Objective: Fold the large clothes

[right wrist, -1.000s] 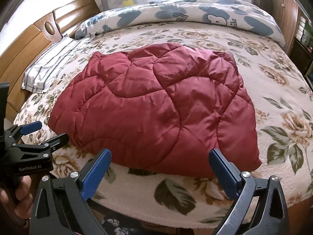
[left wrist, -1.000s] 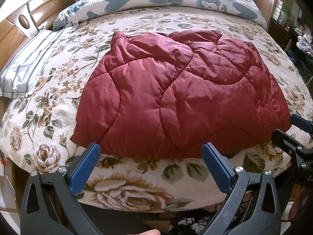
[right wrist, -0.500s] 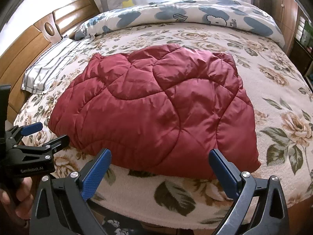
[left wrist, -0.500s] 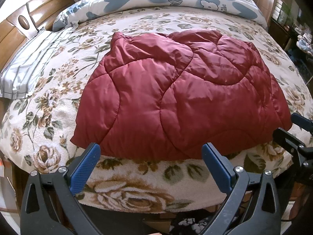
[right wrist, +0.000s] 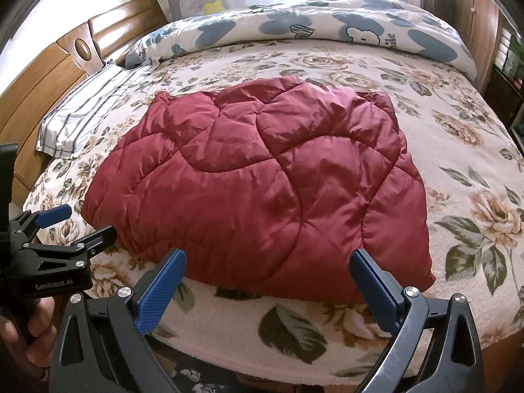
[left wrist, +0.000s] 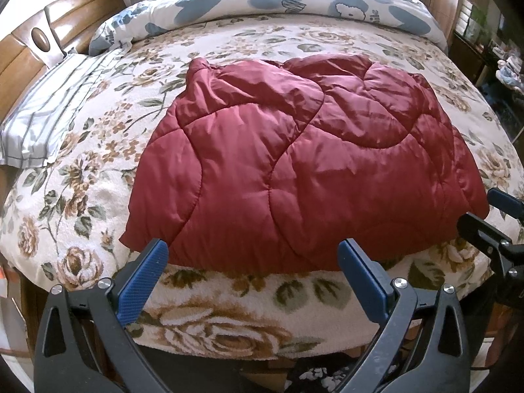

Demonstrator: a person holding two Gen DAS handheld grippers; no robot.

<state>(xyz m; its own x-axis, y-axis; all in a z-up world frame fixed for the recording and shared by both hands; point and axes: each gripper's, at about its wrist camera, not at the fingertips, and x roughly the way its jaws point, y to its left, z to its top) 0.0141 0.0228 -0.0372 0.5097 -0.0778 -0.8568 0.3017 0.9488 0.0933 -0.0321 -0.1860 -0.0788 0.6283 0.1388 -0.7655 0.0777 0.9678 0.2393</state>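
A dark red quilted padded garment (left wrist: 294, 163) (right wrist: 262, 190) lies folded in a rough rectangle on the flowered bed cover, its near edge by the bed's front edge. My left gripper (left wrist: 252, 262) hangs open just short of that near edge, with nothing between its blue pads. In its own view my right gripper (right wrist: 267, 270) stands open in the same way before the garment's near edge. The right gripper (left wrist: 484, 216) also shows at the right of the left wrist view, and the left gripper (right wrist: 68, 226) at the left of the right wrist view, held by a hand (right wrist: 23, 337).
The flowered bed cover (left wrist: 229, 311) spreads all around the garment. A striped pillow (left wrist: 49, 114) lies at the left by the wooden headboard (left wrist: 36, 32). A blue-and-white duvet (right wrist: 294, 26) is heaped along the far side. Dark furniture (left wrist: 475, 32) stands at the right.
Both grippers have drawn back and lifted a little, so the garment sits a bit farther off in both views. The garment itself has not moved.
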